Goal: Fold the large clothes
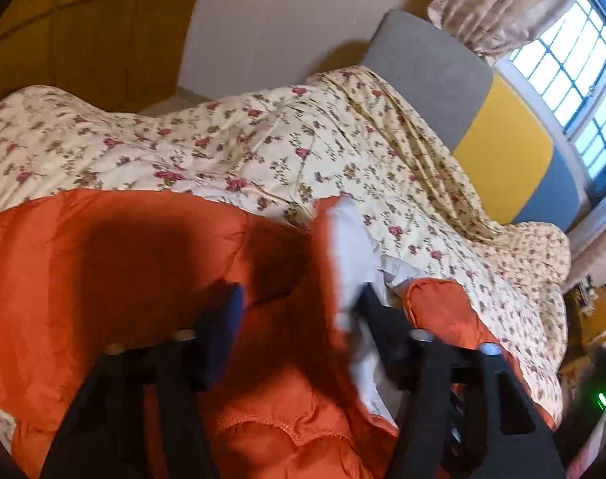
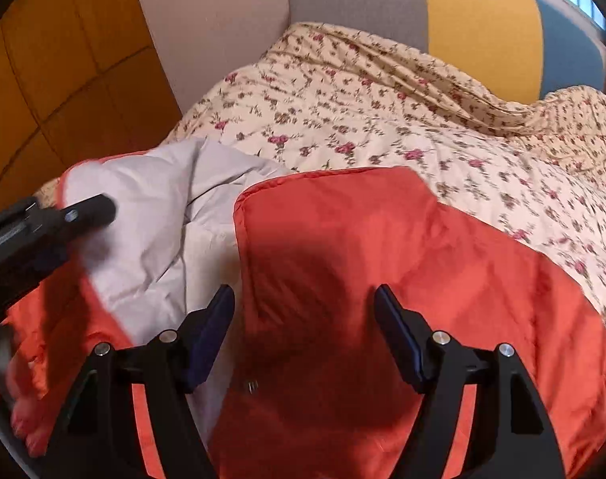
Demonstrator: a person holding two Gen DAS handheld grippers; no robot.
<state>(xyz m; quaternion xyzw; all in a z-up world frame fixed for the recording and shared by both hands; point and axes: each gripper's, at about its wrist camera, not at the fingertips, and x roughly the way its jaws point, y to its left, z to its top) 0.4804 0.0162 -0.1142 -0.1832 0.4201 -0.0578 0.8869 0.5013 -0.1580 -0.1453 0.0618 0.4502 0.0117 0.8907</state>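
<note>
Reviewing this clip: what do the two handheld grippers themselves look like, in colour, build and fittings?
Both look alike. The right gripper has black plastic arms with cut-out openings, round silver pivot bolts, and flat dark navy pads on its fingers. The left gripper shows the same black frame, pale bolt heads and a navy pad, though blurred. No cables or sleeves are visible; bare fingers of the person's left hand show.

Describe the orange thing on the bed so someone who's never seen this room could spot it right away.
Find the bed with the grey, yellow and blue headboard, covered by a cream floral bedspread. On its near end lies a puffy quilted orange garment, the only plain orange piece there, with its pale grey lining turned out on one side.
</note>
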